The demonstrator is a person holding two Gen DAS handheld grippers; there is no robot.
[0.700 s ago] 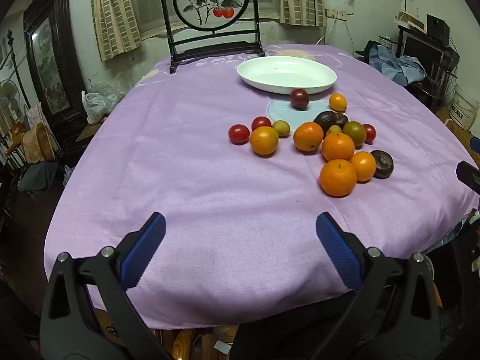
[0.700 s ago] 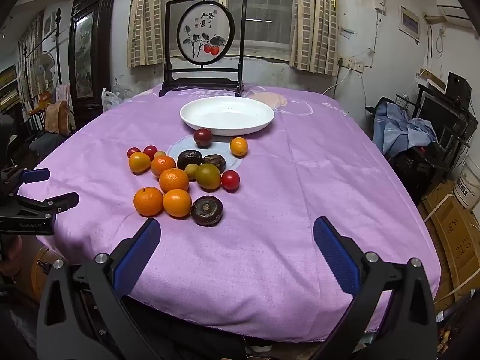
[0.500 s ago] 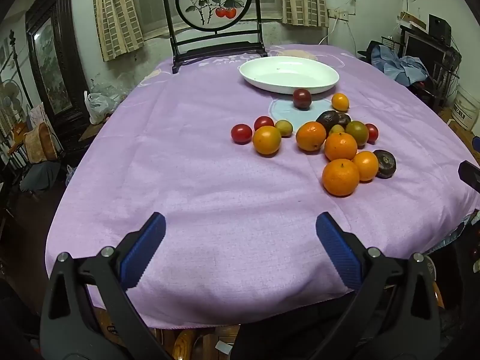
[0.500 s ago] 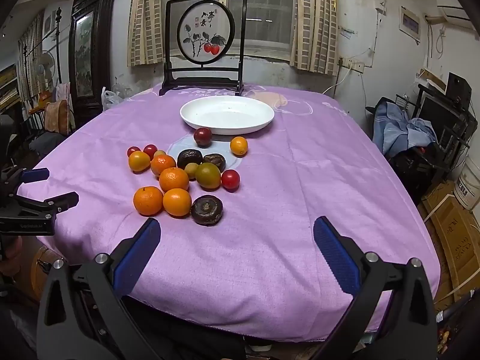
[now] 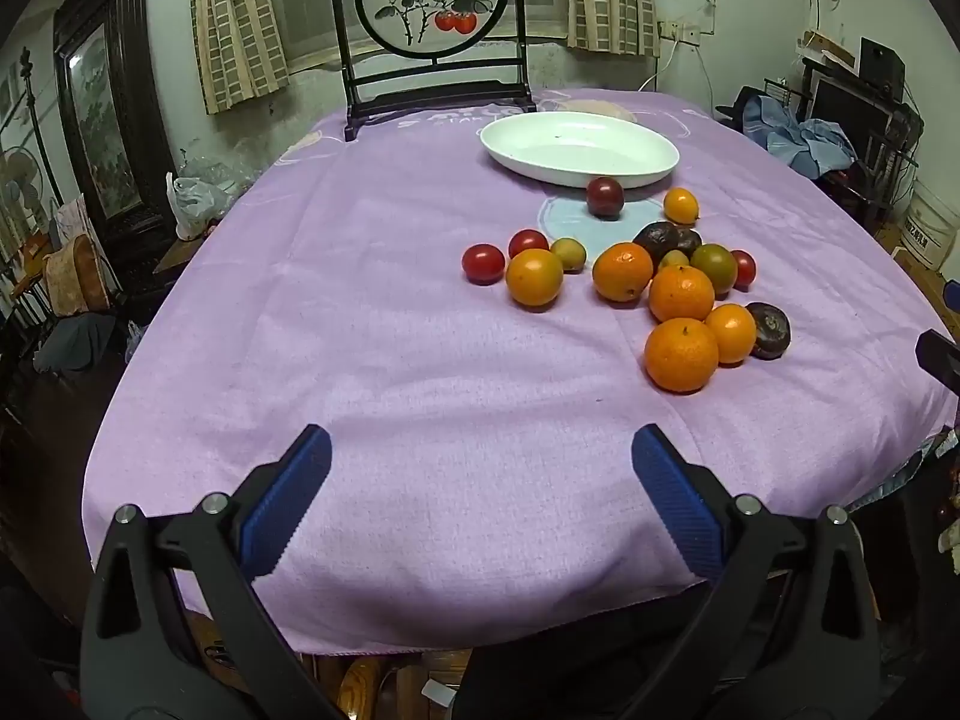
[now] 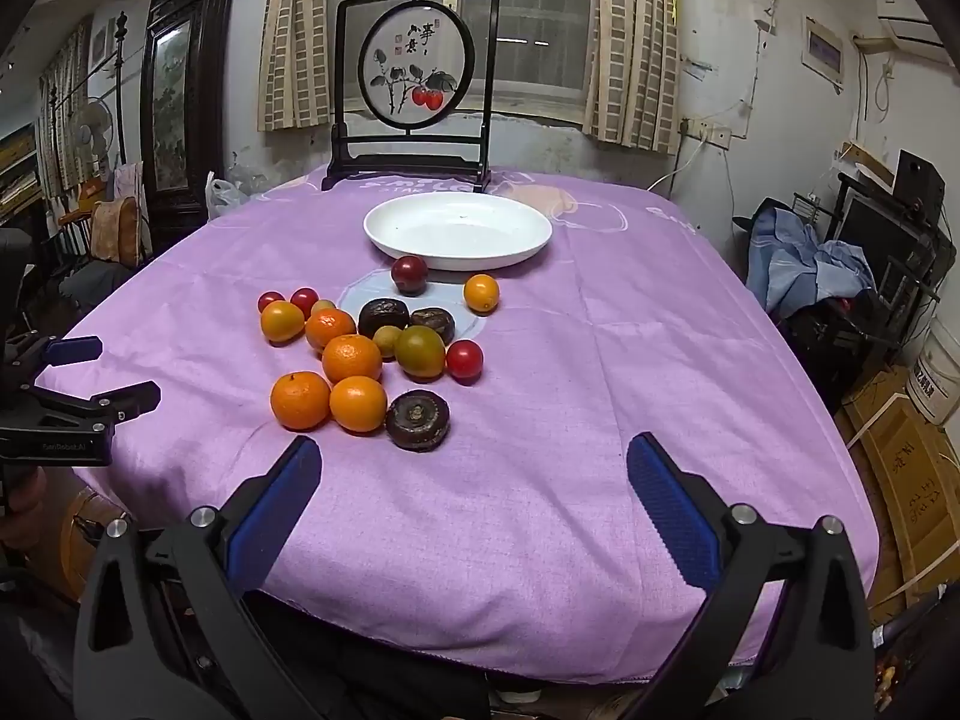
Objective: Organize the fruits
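- Left wrist view: against the frames from a moment earlier, the fruit sat slightly farther right and lower, so the left gripper (image 5: pixel 480 495) had swung a little leftward; nothing on the cloth itself had shifted.
- The left gripper's blue pads (image 5: pixel 287 501) stood spread as wide as they go, with only bare purple tablecloth (image 5: pixel 360 360) between them and nothing held.
- The fruit cluster (image 5: pixel 636 282) lay ahead of the jaws and off to their right, well apart from the tips; the nearest piece was a large orange (image 5: pixel 681 354), with a dark wrinkled fruit (image 5: pixel 769 330) beyond it to the right.
- The white dish (image 5: pixel 579 147) sat farther ahead behind the cluster and held no fruit; a dark red plum (image 5: pixel 605 197) rested just in front of its rim.
- Right wrist view: compared with the earlier frames the scene was all but unchanged, and the right gripper (image 6: pixel 474 498) had kept its place.
- Its jaws too were fully parted and empty, over bare cloth.
- The cluster lay ahead and left of centre; the dark wrinkled fruit (image 6: pixel 417 420) was nearest, just beyond the left pad, beside two oranges (image 6: pixel 329 401).
- The white dish (image 6: pixel 459 231) stood straight ahead past the fruit, empty, with a framed persimmon screen (image 6: pixel 414 84) behind it.
- The left gripper (image 6: pixel 90 372) showed at the left edge, open, beside the table.
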